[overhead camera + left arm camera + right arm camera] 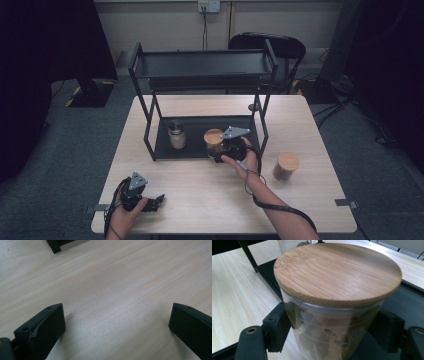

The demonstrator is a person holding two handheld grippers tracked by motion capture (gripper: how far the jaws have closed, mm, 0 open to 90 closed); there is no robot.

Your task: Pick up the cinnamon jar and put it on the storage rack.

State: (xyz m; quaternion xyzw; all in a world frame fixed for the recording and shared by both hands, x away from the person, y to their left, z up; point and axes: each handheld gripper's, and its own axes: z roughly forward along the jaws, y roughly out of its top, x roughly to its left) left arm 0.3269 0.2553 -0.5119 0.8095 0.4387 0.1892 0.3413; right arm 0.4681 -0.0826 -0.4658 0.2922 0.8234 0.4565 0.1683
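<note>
A clear glass jar with a round bamboo lid (337, 270) sits between the black jaws of my right gripper (334, 332), which is shut on its glass body. In the high view that jar (213, 141) is at the front edge of the lower tray of a black two-tier rack (200, 67), with my right gripper (223, 149) against its right side. My left gripper (155, 202) rests low near the table's front left corner. Its jaws (116, 322) stand wide open over bare wood.
A small dark-lidded jar (176, 134) stands on the rack's lower tray, left of the held jar. Another bamboo-lidded jar (285, 166) stands on the table to the right of the rack. A black chair (280, 47) sits behind the table.
</note>
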